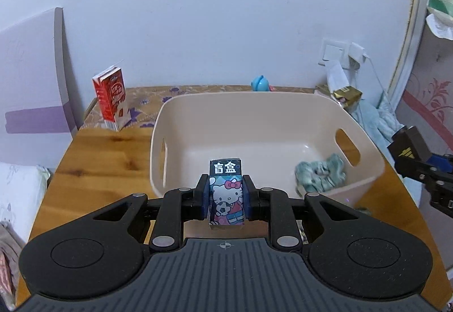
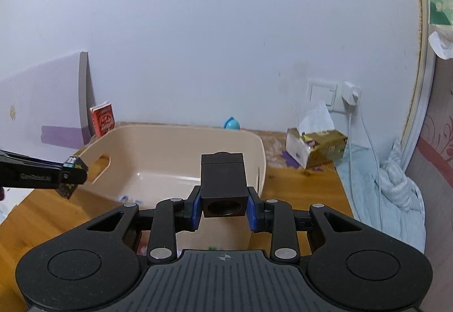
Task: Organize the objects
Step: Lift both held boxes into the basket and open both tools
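My left gripper (image 1: 225, 196) is shut on a small Hello Kitty blind box (image 1: 226, 193) and holds it above the near rim of a beige plastic basket (image 1: 266, 102). A crumpled teal cloth (image 1: 320, 174) lies inside the basket at the right. My right gripper (image 2: 223, 203) is shut on a black cube with a round hole (image 2: 223, 184), held above the basket's near right corner (image 2: 262, 153). The left gripper and its box (image 2: 70, 176) show at the left of the right wrist view. The right gripper's body (image 1: 419, 164) shows at the right edge of the left wrist view.
A red milk carton (image 1: 111, 98) stands at the back left of the wooden table (image 1: 93, 164). A blue round toy (image 1: 260, 83) sits behind the basket. A tissue pack (image 2: 314, 145) lies at the back right by a wall socket. A light blue cloth (image 2: 390, 193) hangs at the right.
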`<state>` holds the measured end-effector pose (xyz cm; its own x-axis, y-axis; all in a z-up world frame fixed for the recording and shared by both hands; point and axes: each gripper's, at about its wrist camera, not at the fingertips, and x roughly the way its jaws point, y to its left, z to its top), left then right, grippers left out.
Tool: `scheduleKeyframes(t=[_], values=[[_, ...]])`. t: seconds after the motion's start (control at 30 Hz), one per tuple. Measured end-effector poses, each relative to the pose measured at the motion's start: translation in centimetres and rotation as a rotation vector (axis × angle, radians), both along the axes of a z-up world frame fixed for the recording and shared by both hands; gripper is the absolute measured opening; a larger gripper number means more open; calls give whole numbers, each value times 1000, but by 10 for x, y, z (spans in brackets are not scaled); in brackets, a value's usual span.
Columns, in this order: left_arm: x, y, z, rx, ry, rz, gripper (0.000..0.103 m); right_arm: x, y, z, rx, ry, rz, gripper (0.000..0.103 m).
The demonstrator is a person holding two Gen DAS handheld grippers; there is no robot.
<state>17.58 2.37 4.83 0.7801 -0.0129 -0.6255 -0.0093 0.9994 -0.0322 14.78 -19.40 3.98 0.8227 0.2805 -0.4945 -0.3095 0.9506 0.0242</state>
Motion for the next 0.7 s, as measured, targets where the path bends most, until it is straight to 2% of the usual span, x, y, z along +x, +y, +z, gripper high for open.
scheduleKeyframes(t=[0.27, 0.5, 0.7], values=[[56, -12, -19, 76, 65, 19, 23, 36, 20, 0, -40, 4, 12, 30], [99, -15, -56, 80, 177, 29, 23, 70, 42, -26, -95, 86, 21, 30], [111, -16, -75, 82, 250, 14, 23, 81, 50, -43, -119, 130, 30, 30]])
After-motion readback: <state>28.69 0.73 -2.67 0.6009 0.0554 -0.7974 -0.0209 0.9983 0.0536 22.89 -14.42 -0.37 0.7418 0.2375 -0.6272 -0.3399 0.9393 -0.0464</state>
